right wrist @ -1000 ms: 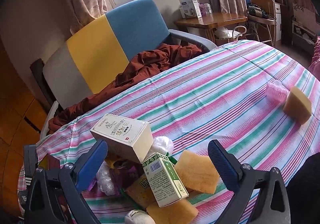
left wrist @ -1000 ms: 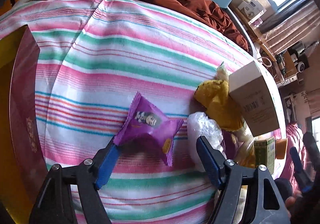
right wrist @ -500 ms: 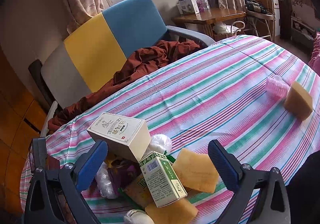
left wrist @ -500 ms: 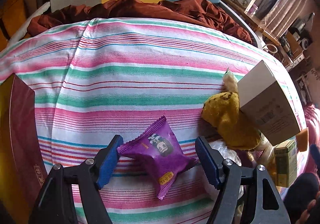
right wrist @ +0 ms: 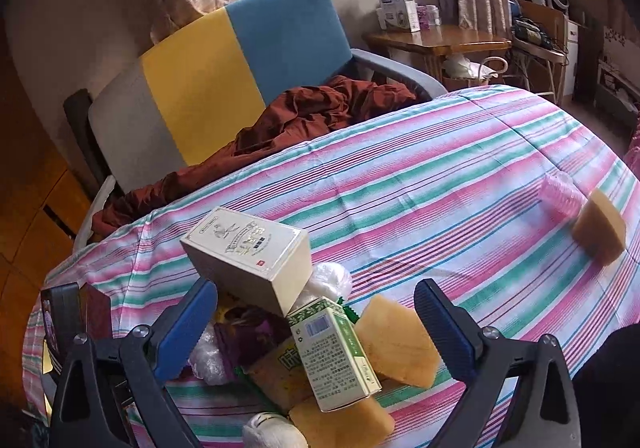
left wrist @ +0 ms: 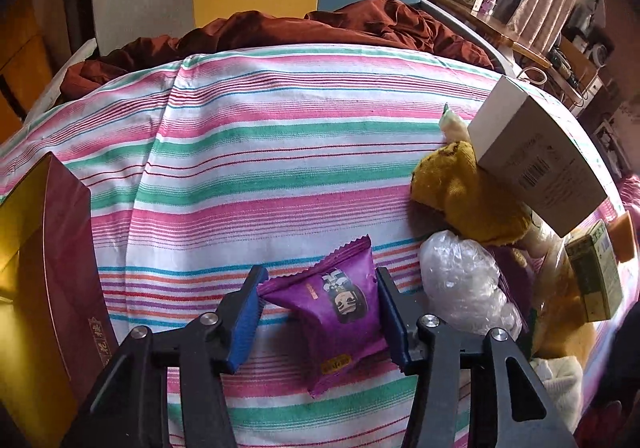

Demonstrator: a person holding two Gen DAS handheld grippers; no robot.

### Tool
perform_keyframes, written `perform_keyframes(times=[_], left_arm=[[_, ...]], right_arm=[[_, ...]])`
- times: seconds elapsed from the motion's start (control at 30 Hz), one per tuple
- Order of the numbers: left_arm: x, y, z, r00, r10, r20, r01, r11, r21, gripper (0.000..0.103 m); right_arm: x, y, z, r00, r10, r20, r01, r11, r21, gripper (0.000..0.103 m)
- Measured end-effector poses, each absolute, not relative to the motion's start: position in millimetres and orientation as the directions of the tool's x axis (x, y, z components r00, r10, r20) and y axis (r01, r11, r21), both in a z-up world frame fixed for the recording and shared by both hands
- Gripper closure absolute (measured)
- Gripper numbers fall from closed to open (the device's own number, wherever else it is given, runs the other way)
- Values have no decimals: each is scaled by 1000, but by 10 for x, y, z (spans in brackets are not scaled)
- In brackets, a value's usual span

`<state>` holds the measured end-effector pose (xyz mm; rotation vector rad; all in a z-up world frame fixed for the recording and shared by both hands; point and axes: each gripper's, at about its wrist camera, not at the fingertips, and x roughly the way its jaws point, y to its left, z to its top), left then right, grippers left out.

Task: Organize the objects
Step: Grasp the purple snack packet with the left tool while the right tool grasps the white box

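Two tools work over a striped desk (left wrist: 280,136). Left tool (left wrist: 316,312), wider a second ago, is closing on a purple snack packet (left wrist: 332,312) lying flat, pads touching its edges. Right tool (right wrist: 316,328) hovers spread over the pile, so lifting looks next.

Compared with a second ago, we see our left gripper (left wrist: 318,306) with its jaws much narrower and closing, its blue pads (left wrist: 244,322) now touching both side edges of the purple snack packet (left wrist: 334,310) at lower centre of the left wrist frame. Earlier the packet lay ahead of wide jaws, tilted; now it sits between them. The view has rolled: the dark red box (left wrist: 60,280) at left stands more upright.
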<state>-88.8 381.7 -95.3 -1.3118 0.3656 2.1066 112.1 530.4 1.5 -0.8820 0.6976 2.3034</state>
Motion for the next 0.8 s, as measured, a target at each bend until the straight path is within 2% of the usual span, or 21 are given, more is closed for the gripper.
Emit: perform_keyframes(times=[0.2, 0.4, 0.57, 0.6, 0.63, 0.73, 0.8], left_arm=[[-850, 3734, -963, -313, 368, -876, -645, -759, -89, 49], [-852, 3691, -959, -314, 381, -869, -643, -759, -101, 49], [-799, 3652, -966, -320, 380, -868, -649, -755, -92, 49], [-787, 3652, -971, -324, 377, -868, -651, -755, -85, 50], [-773, 3654, -974, -329, 374, -867, -654, -753, -76, 50], [-742, 3657, -978, -342, 370, -863, -658, -751, -61, 50], [-726, 3665, -973, -352, 366, -862, -658, -751, -50, 51]], right_arm=[[595, 5197, 150, -622, 270, -735, -448, -892, 51, 2], [60, 5271, -18, -534, 215, -818, -299, -953, -55, 1], [-155, 5294, -211, -469, 205, -859, -250, -964, -93, 3], [-169, 5283, -240, -461, 190, -867, -237, -968, -86, 9], [-170, 5259, -262, -458, 179, -871, -227, -971, -81, 26], [-115, 5172, -264, -462, 203, -863, -236, -967, -101, 44], [-70, 5135, -216, -485, 192, -853, -253, -965, -74, 47]])
